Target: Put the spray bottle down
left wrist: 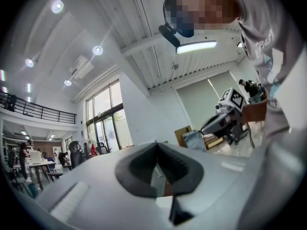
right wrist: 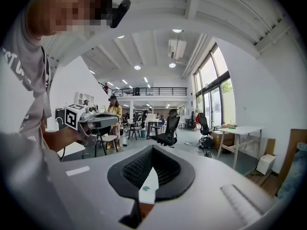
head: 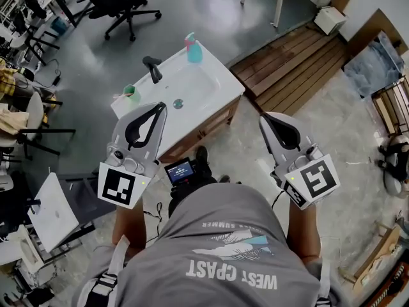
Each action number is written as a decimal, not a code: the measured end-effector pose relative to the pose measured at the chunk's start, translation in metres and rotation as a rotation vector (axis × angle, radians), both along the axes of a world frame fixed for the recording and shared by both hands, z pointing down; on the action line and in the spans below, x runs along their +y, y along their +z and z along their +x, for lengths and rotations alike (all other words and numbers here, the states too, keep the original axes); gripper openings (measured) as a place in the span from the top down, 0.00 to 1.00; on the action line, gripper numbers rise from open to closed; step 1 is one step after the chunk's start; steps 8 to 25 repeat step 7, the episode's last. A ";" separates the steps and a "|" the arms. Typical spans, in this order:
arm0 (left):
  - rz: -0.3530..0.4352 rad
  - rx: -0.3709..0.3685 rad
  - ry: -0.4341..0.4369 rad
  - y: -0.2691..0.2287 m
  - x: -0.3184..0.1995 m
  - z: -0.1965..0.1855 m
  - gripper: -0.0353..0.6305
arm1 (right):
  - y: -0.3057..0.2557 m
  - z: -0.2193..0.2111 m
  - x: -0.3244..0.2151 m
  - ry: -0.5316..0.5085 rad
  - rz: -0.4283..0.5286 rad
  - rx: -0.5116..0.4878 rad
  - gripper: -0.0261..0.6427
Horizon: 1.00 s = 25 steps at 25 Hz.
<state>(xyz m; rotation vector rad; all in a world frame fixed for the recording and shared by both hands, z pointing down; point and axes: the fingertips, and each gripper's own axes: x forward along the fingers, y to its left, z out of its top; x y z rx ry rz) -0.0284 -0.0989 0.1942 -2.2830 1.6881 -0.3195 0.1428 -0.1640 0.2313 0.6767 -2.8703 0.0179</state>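
The teal spray bottle (head: 193, 50) with a pink top stands upright at the far end of the white sink counter (head: 214, 88), with neither gripper touching it. My left gripper (head: 157, 107) hovers over the counter's near edge, shut, with nothing between its jaws. My right gripper (head: 262, 119) hangs to the right of the cabinet over the floor, also shut and empty. In the left gripper view the left gripper (left wrist: 157, 143) has its tips meeting, and the right gripper (left wrist: 225, 121) shows beyond it. In the right gripper view the right gripper (right wrist: 152, 147) is likewise closed.
A black faucet (head: 153, 68) and a green cup (head: 131, 93) stand on the counter by the basin drain (head: 178, 103). Wooden decking (head: 300, 62) lies to the right, a black office chair (head: 126, 5) stands behind, and chairs and a white table (head: 54, 213) crowd the left.
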 end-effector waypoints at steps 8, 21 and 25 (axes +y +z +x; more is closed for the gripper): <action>-0.006 0.000 0.005 0.013 -0.012 0.003 0.94 | 0.013 0.002 -0.009 0.002 -0.002 -0.003 0.96; -0.006 0.000 0.005 0.013 -0.012 0.003 0.94 | 0.013 0.002 -0.009 0.002 -0.002 -0.003 0.96; -0.006 0.000 0.005 0.013 -0.012 0.003 0.94 | 0.013 0.002 -0.009 0.002 -0.002 -0.003 0.96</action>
